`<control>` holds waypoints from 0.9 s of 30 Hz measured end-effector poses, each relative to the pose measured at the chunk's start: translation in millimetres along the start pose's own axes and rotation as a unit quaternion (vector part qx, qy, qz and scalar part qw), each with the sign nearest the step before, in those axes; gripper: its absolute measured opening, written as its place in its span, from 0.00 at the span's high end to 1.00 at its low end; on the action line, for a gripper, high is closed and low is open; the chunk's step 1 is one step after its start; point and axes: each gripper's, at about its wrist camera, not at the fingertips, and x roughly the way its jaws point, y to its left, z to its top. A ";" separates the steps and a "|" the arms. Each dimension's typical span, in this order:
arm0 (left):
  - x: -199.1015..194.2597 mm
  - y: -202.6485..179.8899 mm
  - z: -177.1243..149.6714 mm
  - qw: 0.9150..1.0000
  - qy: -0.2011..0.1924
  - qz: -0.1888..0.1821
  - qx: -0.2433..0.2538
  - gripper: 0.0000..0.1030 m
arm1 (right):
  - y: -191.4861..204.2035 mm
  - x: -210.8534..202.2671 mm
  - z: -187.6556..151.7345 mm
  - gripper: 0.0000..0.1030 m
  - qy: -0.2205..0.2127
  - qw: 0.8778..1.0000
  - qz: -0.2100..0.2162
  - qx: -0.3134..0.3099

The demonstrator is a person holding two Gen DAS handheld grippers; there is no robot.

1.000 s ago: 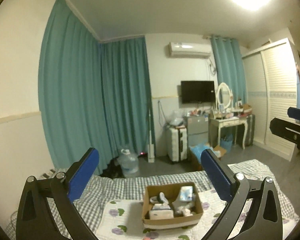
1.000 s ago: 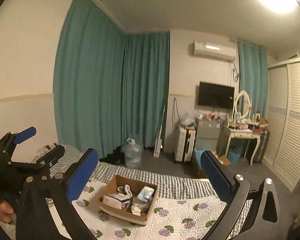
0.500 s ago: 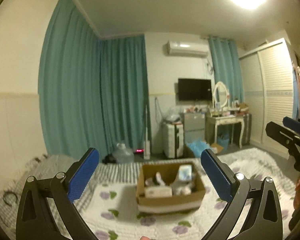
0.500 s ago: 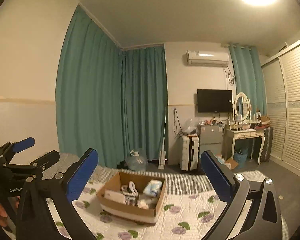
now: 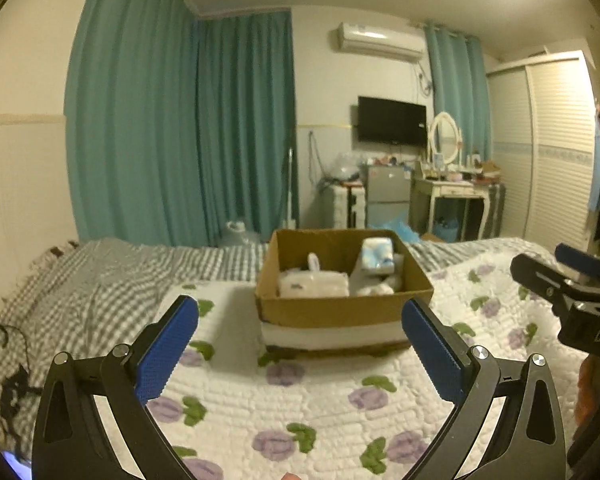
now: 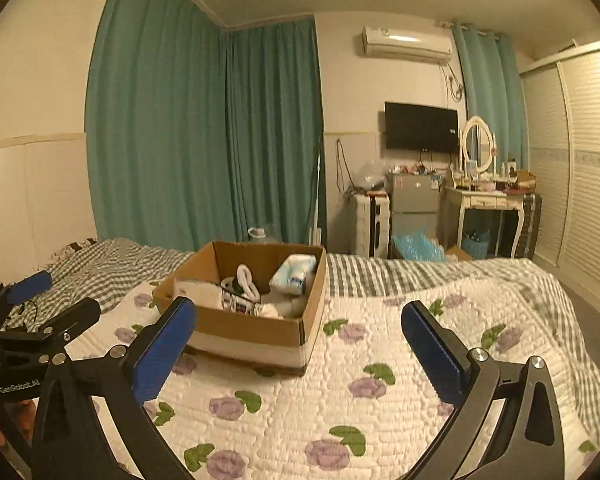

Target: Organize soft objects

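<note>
Both tongs have been lowered and brought closer to the cardboard box (image 5: 346, 312) since half a second ago, so the box now fills more of each view. The left tongs (image 5: 300, 344) are held level above the flowered quilt (image 5: 324, 412), with their blue pads spread wide apart and nothing between them. The box is seen straight ahead of the left tongs, centred in the gap between the pads but beyond their tips. The right tongs (image 6: 299, 342) are likewise held open and empty, with the box ahead and to the left, partly hidden behind the left pad. Soft white packs (image 5: 314, 284) and a pale blue pack (image 5: 376, 254) are seen lying inside the box, with a white looped item (image 6: 246, 280) among them. The right tongs are seen at the right edge of the left view, and the left tongs at the left edge of the right view, so the two are held side by side, well apart. A checked blanket (image 6: 100, 268) is spread beyond the quilt.
</note>
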 end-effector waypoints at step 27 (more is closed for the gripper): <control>4.5 15.8 -6.1 1.000 0.010 -0.002 -0.024 0.00 | 11.3 -1.5 -8.4 0.00 -0.010 1.000 -0.013 -0.015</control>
